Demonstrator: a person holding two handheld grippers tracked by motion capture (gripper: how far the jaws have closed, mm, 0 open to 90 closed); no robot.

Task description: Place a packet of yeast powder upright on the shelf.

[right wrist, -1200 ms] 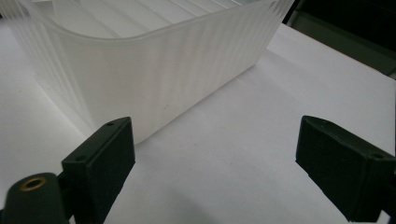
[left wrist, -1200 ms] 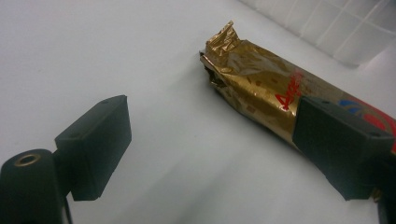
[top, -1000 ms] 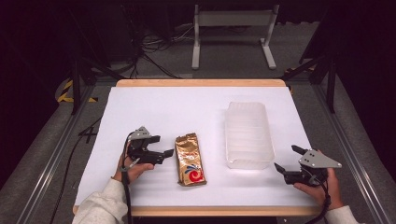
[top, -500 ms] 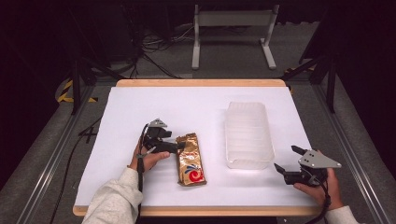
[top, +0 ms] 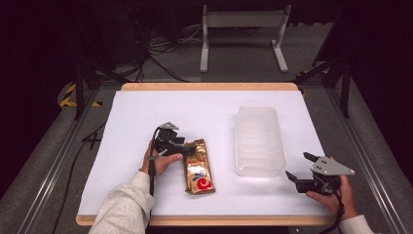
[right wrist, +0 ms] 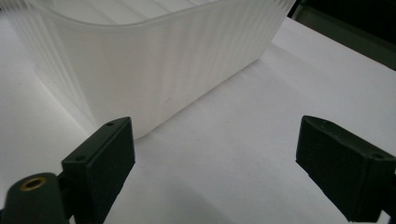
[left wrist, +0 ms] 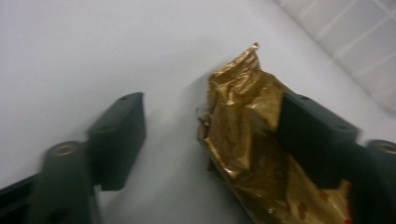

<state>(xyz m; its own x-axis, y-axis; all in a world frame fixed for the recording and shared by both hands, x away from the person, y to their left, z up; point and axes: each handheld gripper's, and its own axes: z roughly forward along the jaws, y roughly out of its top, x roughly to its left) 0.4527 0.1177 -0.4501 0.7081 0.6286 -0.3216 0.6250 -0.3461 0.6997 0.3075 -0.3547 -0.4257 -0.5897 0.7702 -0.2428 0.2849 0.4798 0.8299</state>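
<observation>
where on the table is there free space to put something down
Free: the whole far strip of the white table, the left side beyond the left gripper, and the lane between the gold packet and the clear bin. Crowded: around the packet's top, and the near right corner by the right gripper.

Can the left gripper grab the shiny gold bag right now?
Probably yes. The left gripper is open, its jaws already straddling the gold bag's crinkled top edge, with nothing in between.

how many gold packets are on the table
1. The gold packet lies flat on the white table, left of the translucent bin, with the open left tongs straddling its far end. The bin's inside looks empty, though its walls are frosted.
</observation>
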